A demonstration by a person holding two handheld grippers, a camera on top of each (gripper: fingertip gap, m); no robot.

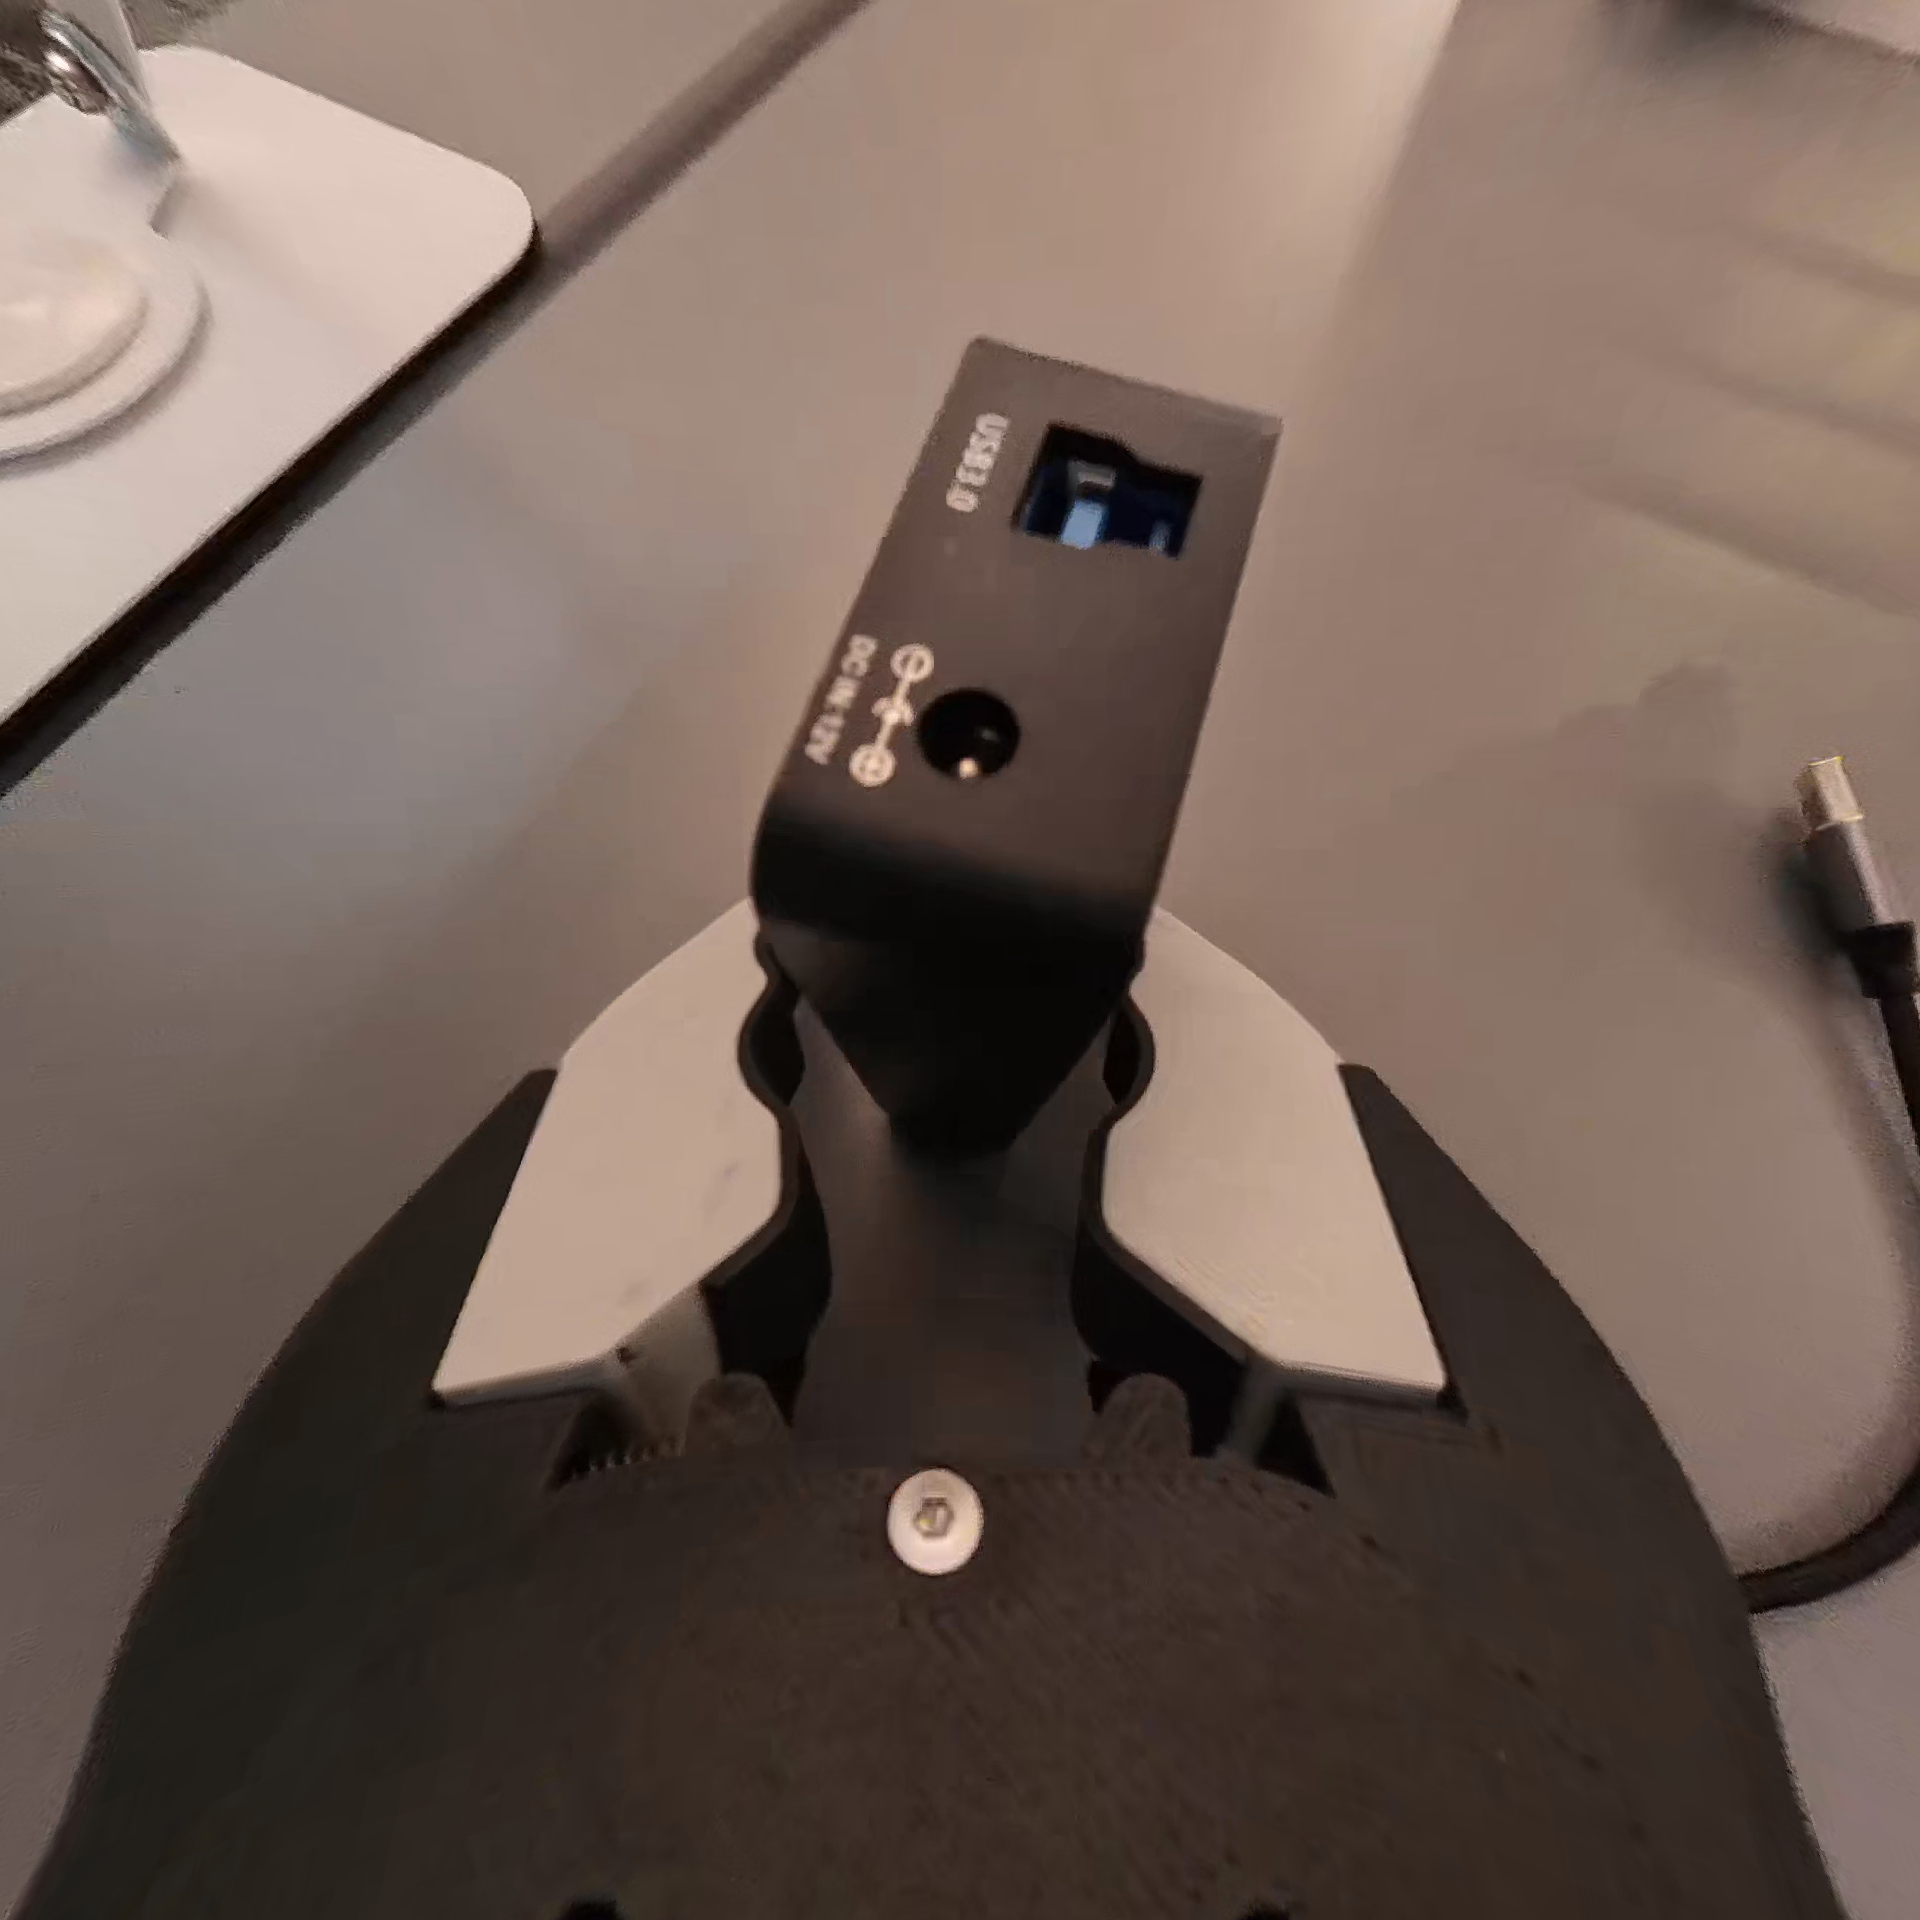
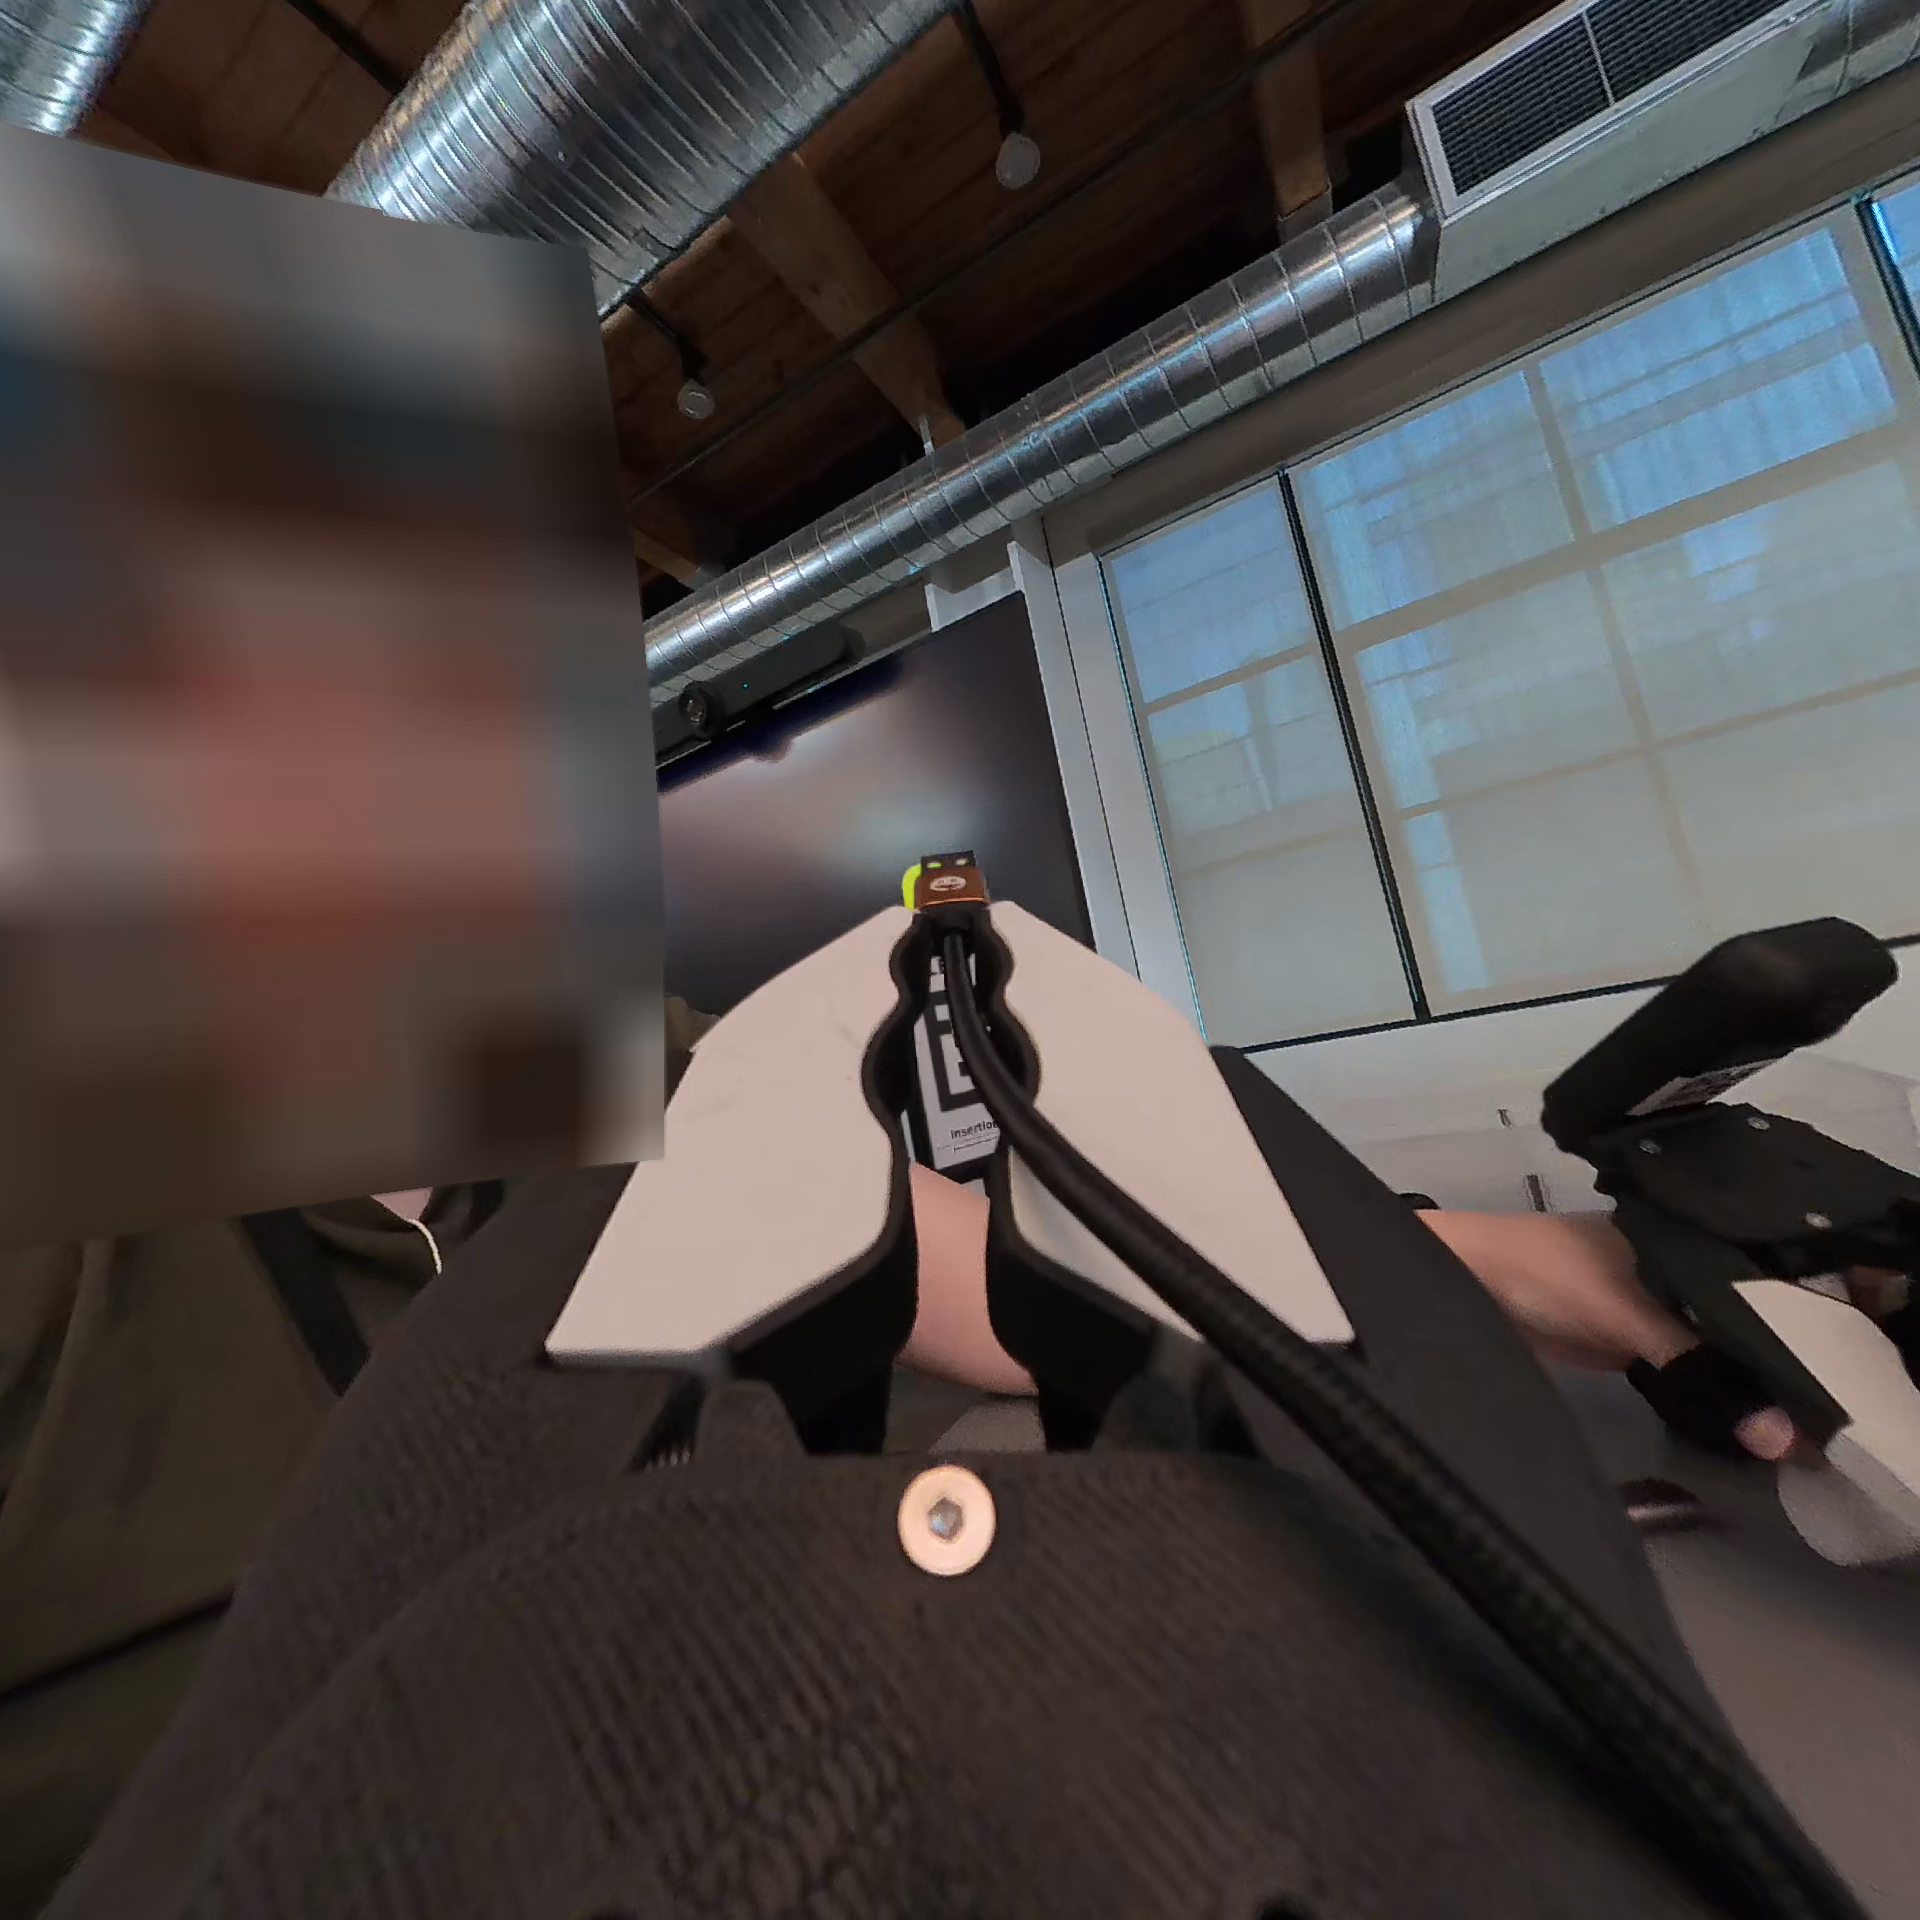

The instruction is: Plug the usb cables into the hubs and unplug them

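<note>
Braided cable (image 2: 1195,1226) runs up the middle of the right claw (image 2: 940,914), whose pale fingers (image 2: 1122,1143) are closed on the neck just behind the USB plug (image 2: 948,883), so the metal tip pokes out past them, pointing up toward the ceiling ducts. That cable looks supple along its length and stiff only at the moulded plug, so the housing is the right place to hold; gripping further back would let the tip wag during insertion. The plug is light and small, and probably slips if pushed off-axis.

Left claw (image 1: 940,935) is clamped tight on the lower end of a black hub (image 1: 1029,644), raised off the grey worktop (image 1: 520,727) with its port face toward the camera: a blue-lined USB socket (image 1: 1112,494) above, a round power jack (image 1: 971,732) below. Rigid, boxy and smooth-sided, the hub needs a firm squeeze to resist the push.

Farther right, a second cable's connector (image 1: 1839,831) lies loose on the worktop; a white stand base (image 1: 312,260) sits beyond.
</note>
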